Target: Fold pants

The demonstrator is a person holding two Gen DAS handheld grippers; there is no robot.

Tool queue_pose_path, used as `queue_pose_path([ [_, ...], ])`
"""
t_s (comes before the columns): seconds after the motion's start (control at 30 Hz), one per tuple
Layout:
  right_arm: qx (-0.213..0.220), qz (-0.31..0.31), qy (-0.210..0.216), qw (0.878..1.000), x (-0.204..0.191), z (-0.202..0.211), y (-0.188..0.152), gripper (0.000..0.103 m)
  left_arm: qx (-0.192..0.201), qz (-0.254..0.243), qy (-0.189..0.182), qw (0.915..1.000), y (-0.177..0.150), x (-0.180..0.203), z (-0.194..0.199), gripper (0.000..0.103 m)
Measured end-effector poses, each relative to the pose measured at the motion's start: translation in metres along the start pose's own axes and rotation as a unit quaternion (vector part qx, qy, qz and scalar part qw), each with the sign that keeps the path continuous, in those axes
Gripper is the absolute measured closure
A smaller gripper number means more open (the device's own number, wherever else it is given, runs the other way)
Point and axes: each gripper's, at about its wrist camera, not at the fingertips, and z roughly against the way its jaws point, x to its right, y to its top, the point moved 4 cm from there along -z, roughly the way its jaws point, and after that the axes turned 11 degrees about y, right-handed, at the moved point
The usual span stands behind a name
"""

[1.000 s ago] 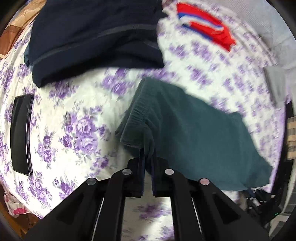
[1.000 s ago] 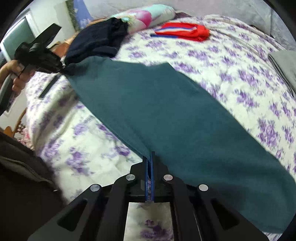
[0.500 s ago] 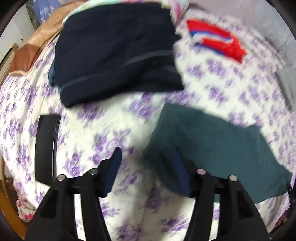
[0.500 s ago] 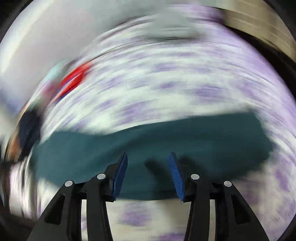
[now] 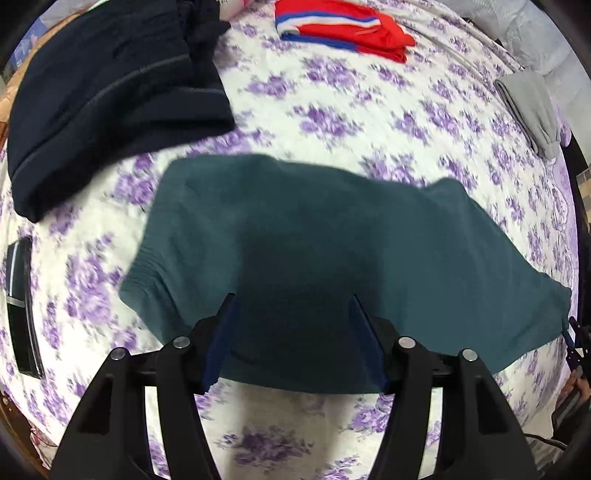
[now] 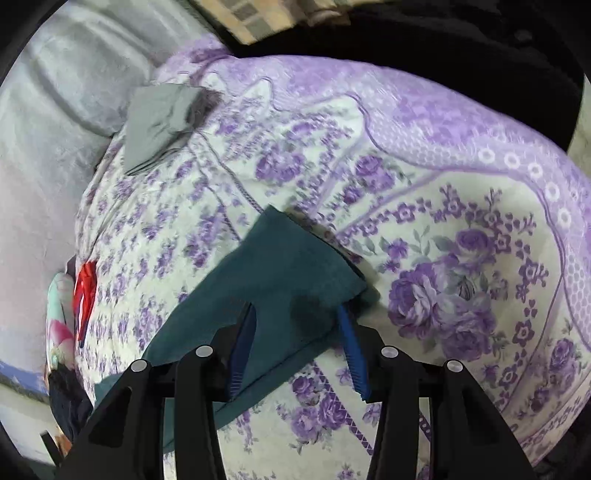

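Observation:
Dark teal pants lie spread flat on the purple-flowered bedspread, the gathered waistband at the left in the left wrist view. My left gripper hovers open over their near edge, nothing pinched between its blue pads. In the right wrist view the leg end of the teal pants lies on the bedspread. My right gripper stands open above that end, its pads apart and free of the cloth.
A navy garment lies at the back left, folded red-white-blue clothing at the back, a folded grey piece at the right. A black flat device rests near the left edge. The bed's corner drops off at the right.
Both grippers were shut on the teal pants and have let go; the pants now lie flat. The left gripper shifted over the cloth; the right swung round to the leg end.

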Motion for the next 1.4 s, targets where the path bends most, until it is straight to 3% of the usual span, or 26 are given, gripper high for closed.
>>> queue_pose_path([
  [0.27,0.009,-0.025,0.000,1.000,0.008,0.001,0.009,0.056,-0.045,-0.009,0.003,0.9989,-0.021,0.003,-0.025,0.038],
  [0.47,0.001,-0.049,0.013,0.999,0.014,-0.005,0.012,0.057,-0.042,-0.009,0.006,0.9990,-0.024,0.002,-0.024,0.038],
  [0.57,-0.010,-0.048,0.024,0.998,0.010,-0.017,0.011,0.075,-0.044,-0.010,0.007,0.9990,-0.024,0.003,-0.025,0.038],
  [0.63,-0.011,-0.047,0.020,0.999,0.008,-0.020,0.013,0.096,-0.042,-0.016,0.009,0.9989,-0.024,0.002,-0.025,0.038],
  [0.67,-0.009,-0.047,0.018,0.999,0.008,-0.020,0.014,0.101,-0.041,-0.020,0.010,0.9989,-0.023,0.004,-0.026,0.038],
  [0.8,0.020,-0.027,0.028,0.999,-0.001,0.004,0.019,0.101,-0.035,-0.014,0.017,0.9992,-0.018,0.004,-0.032,0.036],
  [0.93,0.028,-0.001,0.033,0.999,-0.006,0.033,0.020,0.101,-0.034,-0.016,0.014,0.9992,-0.017,0.002,-0.032,0.036],
  [1.07,0.002,-0.004,0.013,1.000,0.017,0.018,0.009,0.100,-0.036,-0.016,0.014,0.9991,-0.017,0.000,-0.035,0.036],
  [1.13,-0.020,0.000,-0.029,0.999,0.032,-0.001,0.001,0.086,-0.036,-0.021,0.018,0.9990,-0.016,0.000,-0.034,0.036],
  [1.17,-0.024,-0.003,-0.034,0.999,0.036,-0.004,-0.001,0.086,-0.037,-0.025,0.020,0.9988,-0.016,0.000,-0.033,0.036],
  [1.2,-0.017,-0.003,-0.037,0.999,0.034,-0.001,0.000,0.082,-0.038,-0.029,0.021,0.9986,-0.015,0.002,-0.030,0.037],
  [1.3,0.038,0.062,-0.100,0.992,0.007,0.021,0.007,0.060,-0.025,-0.031,0.017,0.9991,-0.009,-0.001,-0.017,0.037],
  [1.4,0.056,0.107,-0.091,0.989,-0.027,0.027,0.013,0.059,-0.006,-0.026,0.005,0.9996,-0.002,-0.007,-0.003,0.037],
])
